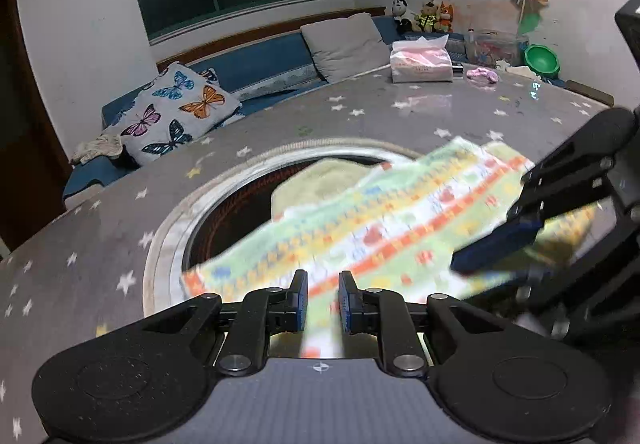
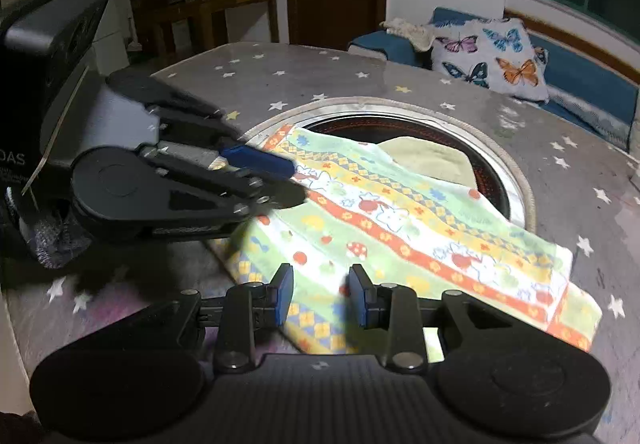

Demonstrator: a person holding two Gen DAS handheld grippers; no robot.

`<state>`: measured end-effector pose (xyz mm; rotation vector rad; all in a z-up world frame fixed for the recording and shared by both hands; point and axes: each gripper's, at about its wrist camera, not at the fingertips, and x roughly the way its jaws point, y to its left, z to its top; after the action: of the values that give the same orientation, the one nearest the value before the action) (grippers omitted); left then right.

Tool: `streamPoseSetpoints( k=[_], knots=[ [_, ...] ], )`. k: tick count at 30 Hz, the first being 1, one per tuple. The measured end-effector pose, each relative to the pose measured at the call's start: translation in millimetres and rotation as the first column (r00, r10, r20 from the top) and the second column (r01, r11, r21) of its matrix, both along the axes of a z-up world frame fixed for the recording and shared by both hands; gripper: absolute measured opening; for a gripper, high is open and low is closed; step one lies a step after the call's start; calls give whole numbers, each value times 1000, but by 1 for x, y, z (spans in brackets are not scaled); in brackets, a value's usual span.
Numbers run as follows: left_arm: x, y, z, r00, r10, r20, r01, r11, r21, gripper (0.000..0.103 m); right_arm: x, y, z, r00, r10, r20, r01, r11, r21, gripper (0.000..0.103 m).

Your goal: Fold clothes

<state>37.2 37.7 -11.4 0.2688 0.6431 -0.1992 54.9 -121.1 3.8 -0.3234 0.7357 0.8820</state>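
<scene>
A colourful patterned cloth [image 2: 400,220] with orange, yellow and green stripes lies partly folded across the round dark recess [image 2: 440,132] of the grey star-print table. A pale green cloth [image 2: 432,160] lies under it in the recess. My left gripper [image 1: 323,302] is open over the cloth's near edge, cloth [image 1: 380,220] showing between the fingers, blurred. My right gripper [image 2: 320,296] is open just above the cloth's near edge. In the right wrist view the left gripper [image 2: 280,168] reaches in from the left over the cloth's far corner.
The grey star-print table [image 1: 100,244] has a tissue pack [image 1: 422,60], a pink item [image 1: 482,75] and a green bowl [image 1: 541,60] at its far side. A blue sofa with a butterfly pillow [image 1: 176,112] stands behind the table.
</scene>
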Motion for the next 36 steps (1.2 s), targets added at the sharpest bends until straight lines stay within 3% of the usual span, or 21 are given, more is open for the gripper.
streamPoseSetpoints(
  k=[4,13,17,21,24,29,36],
  knots=[
    [-18,4,-5,1000,28,4,-28,1000,-3,19,-6,-22,4,998,-62,-32,63,997,41,31],
    [-30,18,1,995,97,13,-96,992,-77,20,-12,-78,5,968,-240,-78,243,969,40,31],
    [-30,24,7,993,118,24,-115,988,-99,20,-4,-81,16,961,-274,-40,276,959,63,31],
    [-26,29,6,989,147,14,-145,984,-104,21,12,-80,8,947,-319,-47,321,944,75,31],
    [-27,35,1,985,172,-9,-172,981,-93,27,21,-86,-3,929,-363,-73,367,929,45,31],
    [-24,45,4,976,215,-26,-217,969,-115,48,28,-88,8,923,-380,-55,383,921,68,32],
    [-7,55,9,961,270,-53,-275,949,-153,49,68,-65,5,920,-390,-42,392,916,91,32]
  ],
)
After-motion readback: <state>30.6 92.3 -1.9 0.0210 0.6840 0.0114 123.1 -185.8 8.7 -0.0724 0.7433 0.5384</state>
